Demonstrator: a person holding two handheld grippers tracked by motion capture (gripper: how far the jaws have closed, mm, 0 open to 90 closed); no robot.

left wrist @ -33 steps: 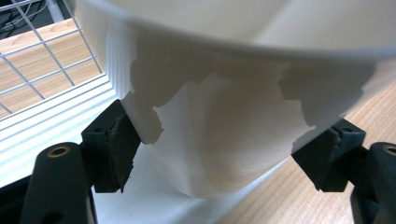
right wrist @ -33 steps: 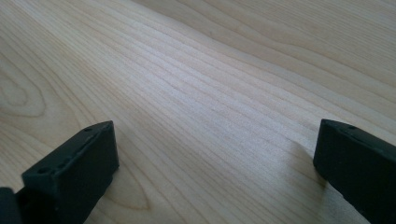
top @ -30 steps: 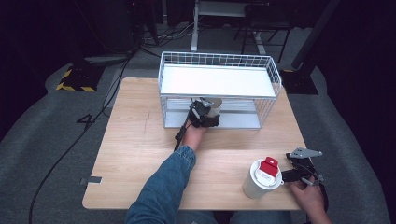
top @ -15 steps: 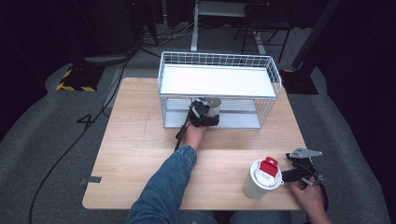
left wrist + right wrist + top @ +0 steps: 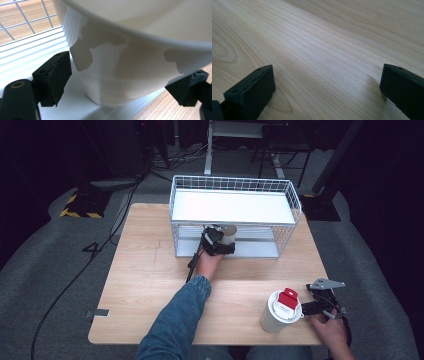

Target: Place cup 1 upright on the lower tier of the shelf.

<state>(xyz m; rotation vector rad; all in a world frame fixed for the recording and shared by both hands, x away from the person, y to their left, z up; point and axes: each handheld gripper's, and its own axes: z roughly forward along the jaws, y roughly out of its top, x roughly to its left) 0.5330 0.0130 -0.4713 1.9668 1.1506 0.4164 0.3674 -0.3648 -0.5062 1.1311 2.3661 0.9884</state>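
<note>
While the left gripper [image 5: 223, 241] reached into the lower tier of the white wire-mesh shelf basket [image 5: 235, 185] at the far edge of the light wooden tabletop [image 5: 145, 285], its jaws had just been opening and stood spread on either side of a small white paper cup [image 5: 120, 72], pads clear of the wall. The cup rested on the basket's white lower shelf near its front edge. Judged light, thin-walled and easily crushed; the smooth tapered side could slip, so a gentle pinch across the mid-wall, below the rolled rim, seemed safest. Cup contents could not be seen. Upper tray of the basket appeared bare. Near the tabletop's front right corner stood a larger white lidded cup with a red flip cap [image 5: 282, 311], closed. Just beside it the right gripper [image 5: 320, 305] rested, jaws spread wide over bare wood, pinching nothing.
</note>
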